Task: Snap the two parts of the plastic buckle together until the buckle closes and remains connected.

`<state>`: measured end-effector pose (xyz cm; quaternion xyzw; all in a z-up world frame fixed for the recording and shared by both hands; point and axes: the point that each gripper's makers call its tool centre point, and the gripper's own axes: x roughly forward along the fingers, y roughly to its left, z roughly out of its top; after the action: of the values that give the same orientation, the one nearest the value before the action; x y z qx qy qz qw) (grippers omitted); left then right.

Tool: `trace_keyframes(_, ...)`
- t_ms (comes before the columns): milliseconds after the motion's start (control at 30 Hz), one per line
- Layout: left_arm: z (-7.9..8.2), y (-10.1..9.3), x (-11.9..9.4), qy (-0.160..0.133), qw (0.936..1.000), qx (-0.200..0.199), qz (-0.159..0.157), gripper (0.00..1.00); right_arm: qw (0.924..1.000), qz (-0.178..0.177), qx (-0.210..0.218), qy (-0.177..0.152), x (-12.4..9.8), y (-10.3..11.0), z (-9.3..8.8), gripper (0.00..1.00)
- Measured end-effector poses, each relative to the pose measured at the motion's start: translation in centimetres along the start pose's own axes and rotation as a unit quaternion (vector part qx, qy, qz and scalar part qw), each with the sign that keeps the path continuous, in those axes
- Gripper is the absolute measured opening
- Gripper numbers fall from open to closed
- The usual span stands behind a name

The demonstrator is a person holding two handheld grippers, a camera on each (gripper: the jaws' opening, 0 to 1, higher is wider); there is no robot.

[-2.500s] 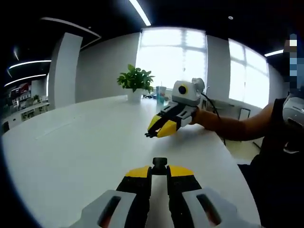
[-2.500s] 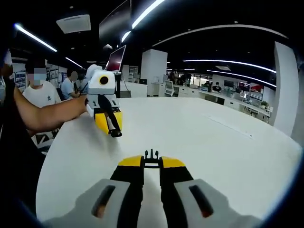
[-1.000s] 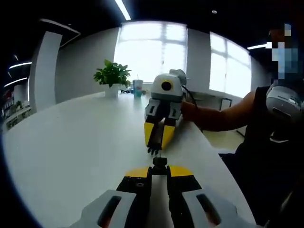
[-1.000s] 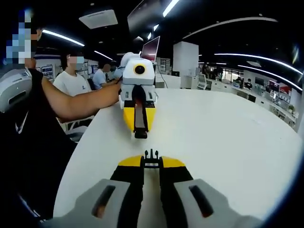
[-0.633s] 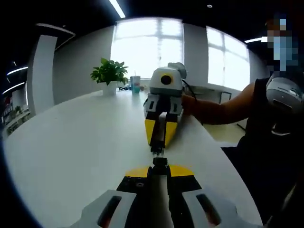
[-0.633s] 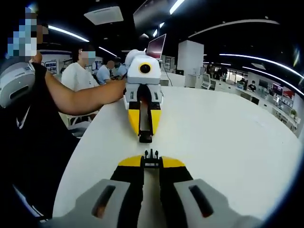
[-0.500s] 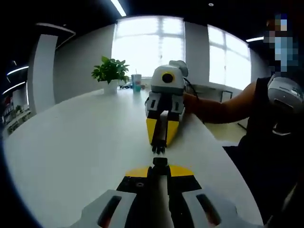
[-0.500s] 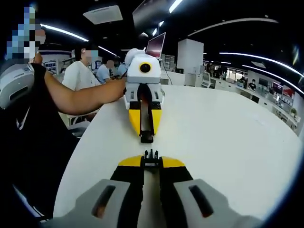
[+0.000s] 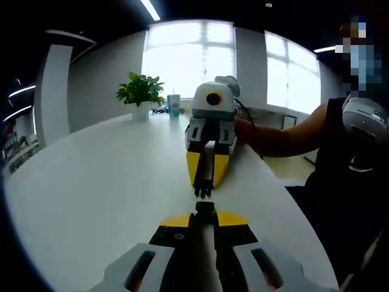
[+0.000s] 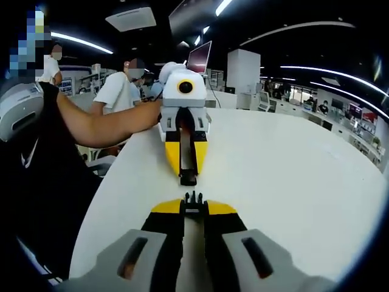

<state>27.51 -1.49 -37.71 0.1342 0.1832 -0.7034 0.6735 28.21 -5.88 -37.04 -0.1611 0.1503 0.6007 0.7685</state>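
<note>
Black plastic shows at the tip of each of my grippers: I have 1 half of the buckle pinched in each. In the left gripper view, my left gripper has its yellow-tipped fingers clenched on the socket half, which sticks out just past the fingertips. Straight ahead, the right gripper points back at me, nose to nose, with the pronged half poking from its tip. The 2 halves sit in line, very near each other with a thin gap between them; I cannot tell whether they touch.

In the right gripper view the same meeting shows from the other side. My right gripper has its fingers closed tight on the pronged half, whose prongs rise just beyond the fingertips. The left gripper faces me with the socket half held at its end, its dark mouth aimed at the prongs and just apart from them.

Both grippers hover low above the white tabletop, near its edge. A forearm reaches in from the right behind the right gripper in the left gripper view. Farther back on the tabletop stand a potted plant and a cup before bright windows. In the right gripper view, a monitor stands beyond the far end.
</note>
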Motion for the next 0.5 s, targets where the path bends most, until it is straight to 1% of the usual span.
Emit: trace_keyframes(500, -0.02, -0.17, -0.14, 0.002, 1.0, 0.0, 0.001, 0.11, 1.0, 0.005, -0.001, 0.005, 0.27, 0.22, -0.08, 0.1)
